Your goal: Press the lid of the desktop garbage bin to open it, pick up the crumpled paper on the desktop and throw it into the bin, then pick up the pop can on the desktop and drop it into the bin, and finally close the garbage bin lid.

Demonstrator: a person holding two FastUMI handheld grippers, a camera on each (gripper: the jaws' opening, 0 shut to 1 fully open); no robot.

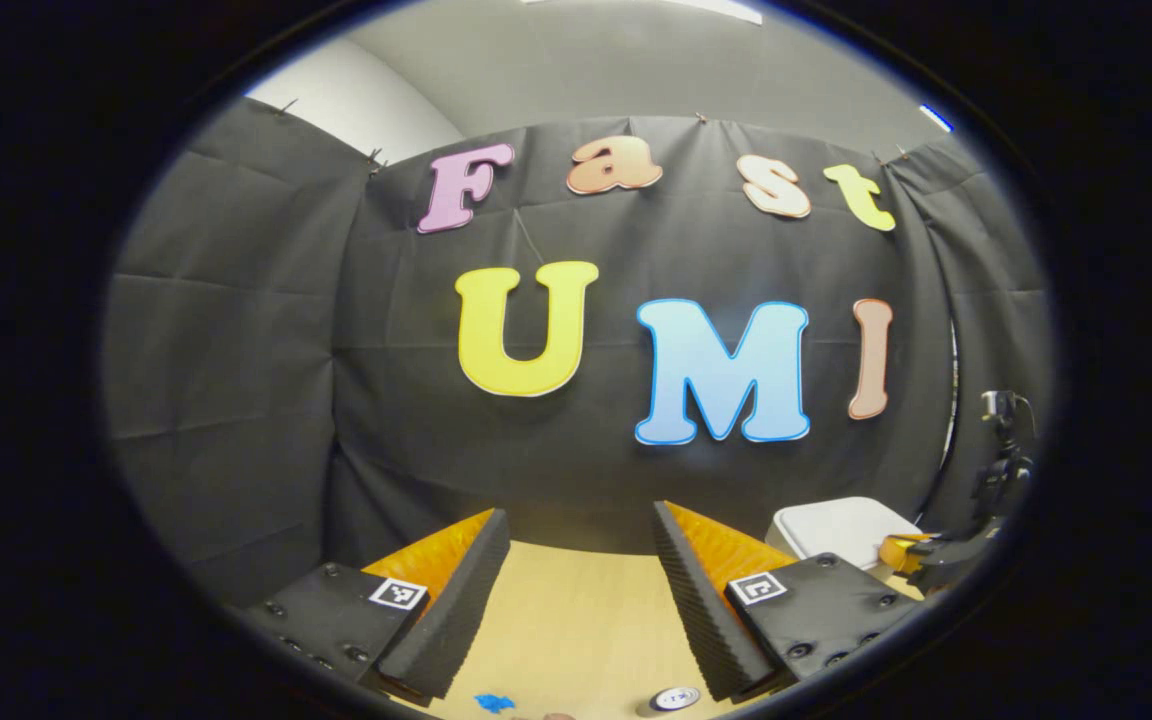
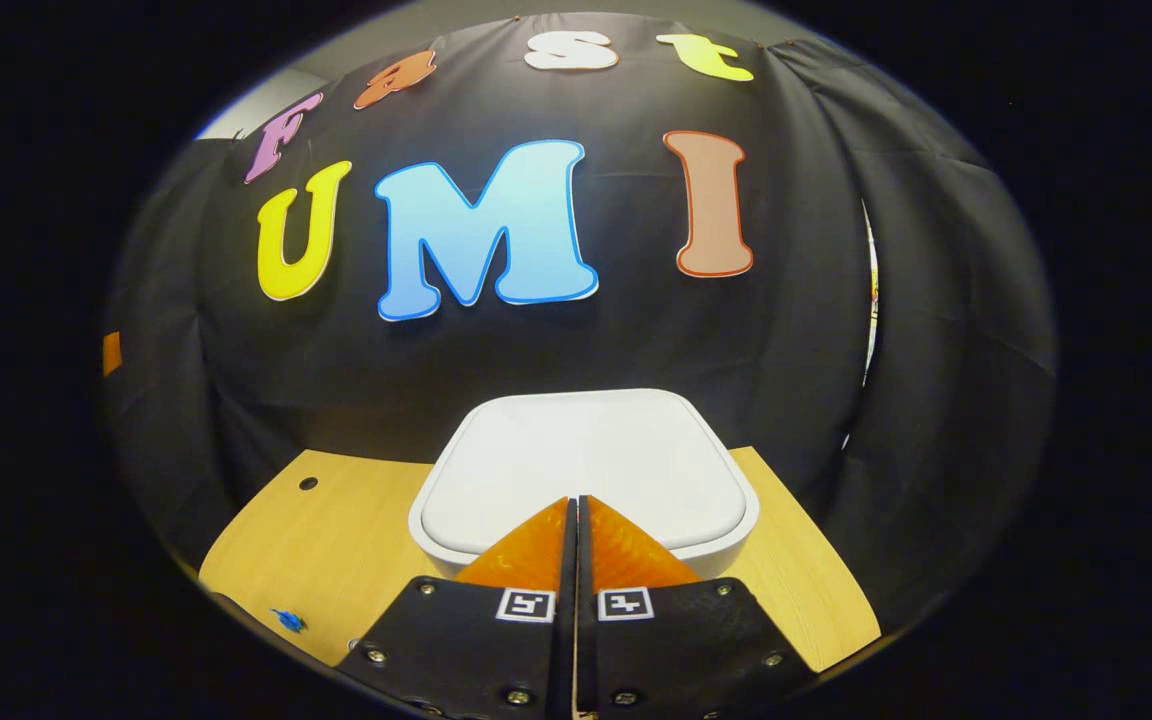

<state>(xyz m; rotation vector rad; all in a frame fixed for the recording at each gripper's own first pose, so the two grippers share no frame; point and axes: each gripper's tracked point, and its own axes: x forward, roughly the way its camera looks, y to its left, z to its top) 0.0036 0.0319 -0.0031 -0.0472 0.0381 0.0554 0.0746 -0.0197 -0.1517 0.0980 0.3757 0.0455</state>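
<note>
The white bin (image 2: 586, 450) stands on the wooden table with its lid down flat. My right gripper (image 2: 576, 500) is shut with nothing between its fingers, its tips over the near edge of the lid; whether they touch it I cannot tell. In the left gripper view the bin (image 1: 841, 528) sits at the right with the right gripper (image 1: 911, 552) at its near side. My left gripper (image 1: 579, 512) hangs open and empty above the table. Below it the pop can's top (image 1: 674, 698) and a small blue crumpled piece (image 1: 494, 703) lie near the bottom edge. The blue piece (image 2: 288, 620) also lies left of the bin.
The black cloth wall stands close behind the bin. A small round hole (image 2: 308, 483) marks the table (image 2: 336, 560) left of the bin. A dark stand with a device (image 1: 1001, 460) rises at the far right.
</note>
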